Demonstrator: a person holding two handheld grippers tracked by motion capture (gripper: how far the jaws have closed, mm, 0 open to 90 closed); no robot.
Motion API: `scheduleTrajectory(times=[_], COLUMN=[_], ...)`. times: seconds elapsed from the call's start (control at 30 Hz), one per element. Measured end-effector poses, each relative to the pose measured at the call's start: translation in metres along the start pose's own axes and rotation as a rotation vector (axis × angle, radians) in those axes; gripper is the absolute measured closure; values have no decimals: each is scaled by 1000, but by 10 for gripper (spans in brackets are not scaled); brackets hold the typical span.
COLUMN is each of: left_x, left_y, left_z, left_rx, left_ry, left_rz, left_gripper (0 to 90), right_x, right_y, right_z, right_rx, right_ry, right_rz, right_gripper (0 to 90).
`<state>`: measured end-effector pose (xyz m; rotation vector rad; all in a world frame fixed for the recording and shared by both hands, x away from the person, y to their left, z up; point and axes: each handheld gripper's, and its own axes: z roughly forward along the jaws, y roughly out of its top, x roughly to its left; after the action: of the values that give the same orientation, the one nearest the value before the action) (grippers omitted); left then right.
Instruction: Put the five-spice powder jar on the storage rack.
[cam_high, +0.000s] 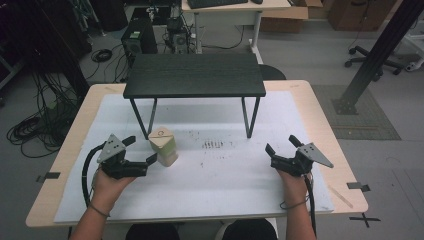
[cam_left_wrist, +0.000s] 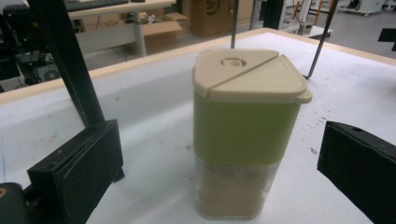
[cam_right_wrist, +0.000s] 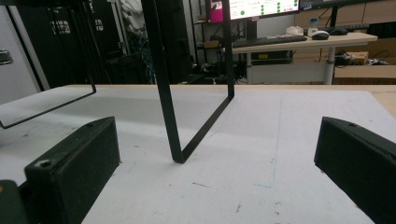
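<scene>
Jar: upright on the white mat, just left of the stand's front-left leg. Left gripper: jaws wide, jar between them, nothing gripped. Right gripper: wide, empty, well apart; left nearer.

jar: I see a green band, cream lid, clear base
shelf: black
mat: white, dark specks
</scene>
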<state>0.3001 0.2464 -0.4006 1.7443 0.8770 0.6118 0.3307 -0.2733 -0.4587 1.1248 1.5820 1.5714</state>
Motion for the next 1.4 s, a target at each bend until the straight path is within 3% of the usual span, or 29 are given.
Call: scheduleTrajectory(times=[0.37,0.73,1.4], left_x=[-3,-6,-10], left_y=[1,1,0], left_z=[10,17,32], left_rx=[70,89,83], left_ry=[-11,-10,-16], left_rz=[11,27,14], left_gripper=[4,4,4], right_x=[0,-1,-1], right_y=[0,0,0], right_z=[0,-1,-1], right_rx=[-4,-7,-15], right_ry=[1,3,2], right_rz=[3,7,14], right_gripper=[0,0,0])
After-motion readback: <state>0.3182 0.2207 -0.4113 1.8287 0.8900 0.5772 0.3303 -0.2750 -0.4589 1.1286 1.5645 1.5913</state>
